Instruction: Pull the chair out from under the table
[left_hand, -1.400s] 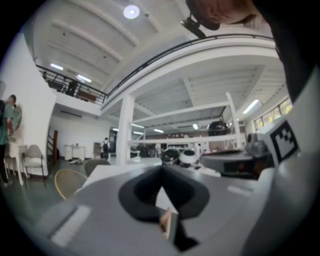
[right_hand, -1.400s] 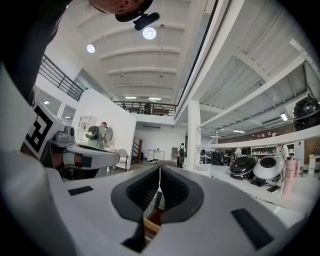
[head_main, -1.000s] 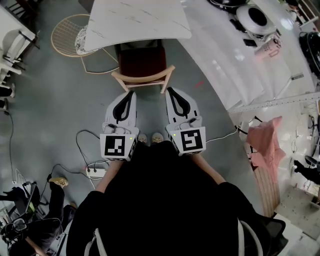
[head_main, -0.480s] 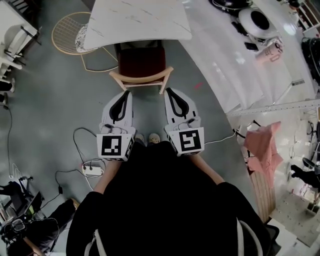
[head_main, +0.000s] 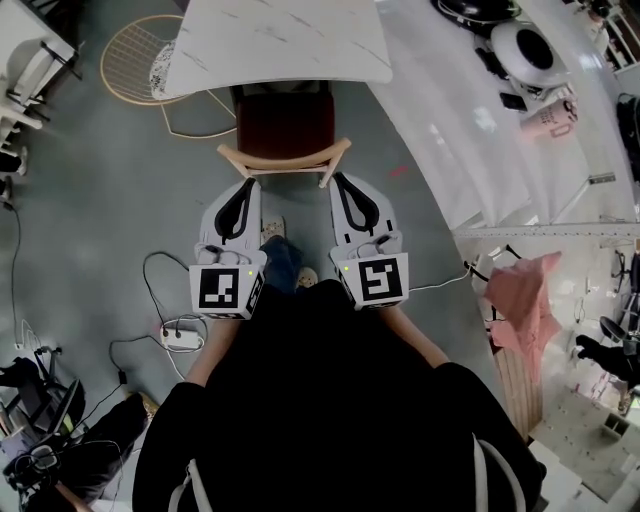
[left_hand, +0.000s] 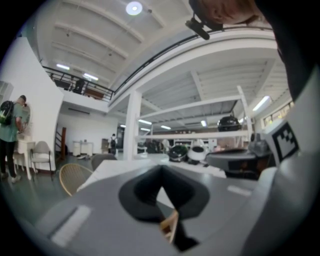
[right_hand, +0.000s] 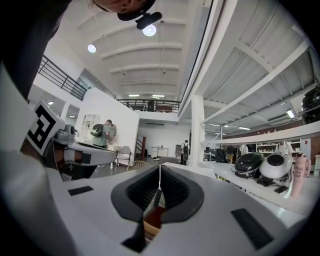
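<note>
Chair (head_main: 285, 128) under table (head_main: 280, 40), apparently concrete floor (head_main: 100, 200)

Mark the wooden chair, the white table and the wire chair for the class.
wooden chair (head_main: 284, 160), head view, on its curved backrest rail.
white table (head_main: 280, 40), head view, on the bare top.
wire chair (head_main: 130, 62), head view, on its round mesh seat.

Wooden chair (head_main: 285, 128) with dark red seat stands half under white table (head_main: 280, 40).
</note>
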